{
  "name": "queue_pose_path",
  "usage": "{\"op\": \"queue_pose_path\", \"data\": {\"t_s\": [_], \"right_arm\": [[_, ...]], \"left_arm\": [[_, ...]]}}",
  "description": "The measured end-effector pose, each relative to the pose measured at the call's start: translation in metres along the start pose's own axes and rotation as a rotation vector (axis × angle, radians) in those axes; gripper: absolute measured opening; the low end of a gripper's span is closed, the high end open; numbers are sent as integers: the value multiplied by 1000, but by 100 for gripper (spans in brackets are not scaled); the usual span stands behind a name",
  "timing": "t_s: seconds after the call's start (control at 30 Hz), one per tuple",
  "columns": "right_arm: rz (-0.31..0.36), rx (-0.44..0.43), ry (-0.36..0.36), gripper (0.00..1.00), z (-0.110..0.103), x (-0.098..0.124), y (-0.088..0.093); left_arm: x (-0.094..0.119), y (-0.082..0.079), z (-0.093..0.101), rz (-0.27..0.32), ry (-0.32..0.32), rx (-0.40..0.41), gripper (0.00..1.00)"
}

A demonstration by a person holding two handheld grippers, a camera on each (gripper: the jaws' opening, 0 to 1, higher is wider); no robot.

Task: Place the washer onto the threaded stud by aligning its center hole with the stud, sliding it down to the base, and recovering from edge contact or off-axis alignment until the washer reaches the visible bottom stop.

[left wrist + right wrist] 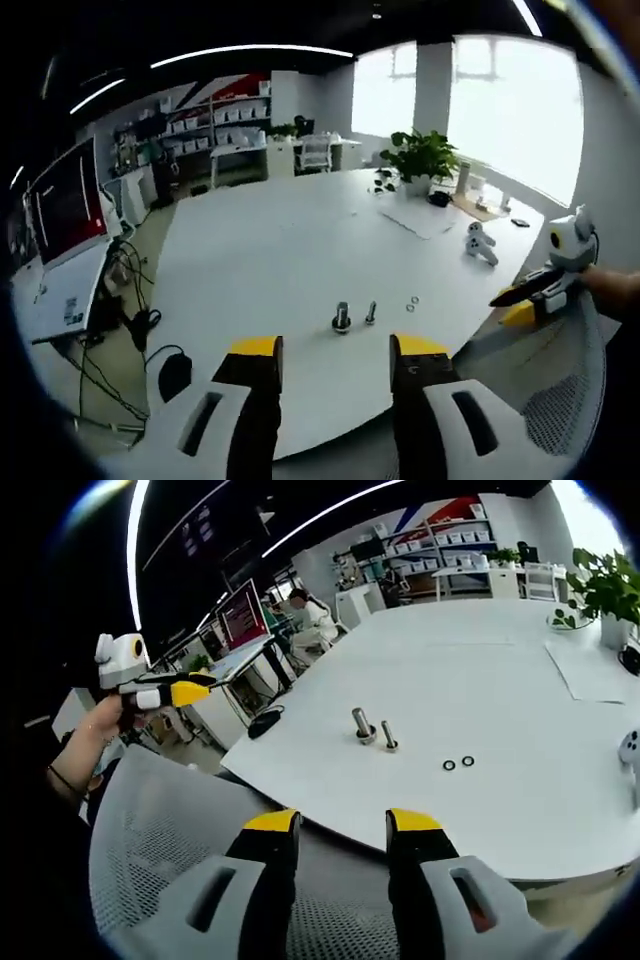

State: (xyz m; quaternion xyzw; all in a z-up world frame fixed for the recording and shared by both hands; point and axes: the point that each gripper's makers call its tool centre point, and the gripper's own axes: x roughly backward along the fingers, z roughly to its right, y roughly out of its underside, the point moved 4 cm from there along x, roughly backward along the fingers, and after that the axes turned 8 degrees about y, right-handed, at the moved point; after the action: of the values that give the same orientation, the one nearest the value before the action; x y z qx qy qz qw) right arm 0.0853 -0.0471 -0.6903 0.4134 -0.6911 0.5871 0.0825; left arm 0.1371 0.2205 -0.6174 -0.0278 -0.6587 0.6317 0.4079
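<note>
Broad white table (520, 680) in an open office, two upright studs (362, 725) near its front edge with two small washers (458, 764) lying just beside, well ahead of both empty, open hand-held grippers (340, 830) (335, 355), neither clearly nearer.

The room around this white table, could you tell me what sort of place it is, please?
Probably an open office or lab: a large white table, storage shelves along the far wall, and a potted plant by the bright windows.

The washers (458, 763) are too small to tell apart, and stud (388, 737) threads are unreadable.
</note>
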Motion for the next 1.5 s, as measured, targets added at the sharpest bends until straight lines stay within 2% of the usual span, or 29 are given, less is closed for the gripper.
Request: {"op": "queue_pose_path", "data": {"t_s": [0.07, 0.13, 0.27, 0.3, 0.33, 0.4, 0.47, 0.53, 0.7, 0.87, 0.93, 1.0, 1.03, 1.13, 1.23, 1.3, 1.43, 1.5], "right_arm": [[5, -4, -1, 37, 0, 1, -1], [5, -6, -7, 38, 0, 1, -1], [8, -9, -26, 38, -3, 2, -2], [4, -11, -33, 39, -4, 2, -1], [-5, -13, -53, 40, -6, 3, -1], [-7, -12, -70, 41, -8, 3, -1], [-17, -8, -81, 41, -9, 3, -1], [-29, -1, -102, 41, -10, 3, -1], [-50, 35, -129, 41, -8, 5, -5], [-42, 47, -176, 41, -7, 5, -22], [-36, 36, -201, 41, -8, 4, -30], [-26, 42, -216, 41, -8, 3, -38], [-27, 53, -223, 41, -8, 2, -40], [-54, 118, -236, 41, -4, -1, -45], [-59, 206, -247, 44, 2, -4, -51], [-65, 244, -252, 48, 5, -6, -55], [-110, 378, -205, 50, 20, -15, -63], [-133, 412, -195, 50, 26, -21, -65]], "left_arm": [[5, 7, 3, -9, -3, 14, 38], [8, 11, 6, 22, -10, 28, 33], [10, 21, 11, 20, -23, 54, 33], [10, 23, 10, 16, -46, 43, 32], [13, 25, 5, -2, -95, -21, 30], [12, 28, 5, 3, -112, -63, 24], [10, 32, 1, -1, -102, -34, 24], [8, 36, 3, -5, -90, 34, 25], [6, 37, 3, -4, -112, 2, 26], [6, 38, 0, 4, -125, 17, 28], [7, 38, -4, 8, -164, -40, 29], [5, 44, -4, -41, -196, -124, 30], [4, 47, -3, -68, -199, -148, 29], [5, 43, -3, -26, -181, -121, 29], [1, 50, -2, -65, -160, -115, 31], [2, 49, 0, -61, -160, -131, 31], [2, 50, 0, -63, -161, -131, 31], [2, 50, 0, -64, -164, -131, 31]]}}
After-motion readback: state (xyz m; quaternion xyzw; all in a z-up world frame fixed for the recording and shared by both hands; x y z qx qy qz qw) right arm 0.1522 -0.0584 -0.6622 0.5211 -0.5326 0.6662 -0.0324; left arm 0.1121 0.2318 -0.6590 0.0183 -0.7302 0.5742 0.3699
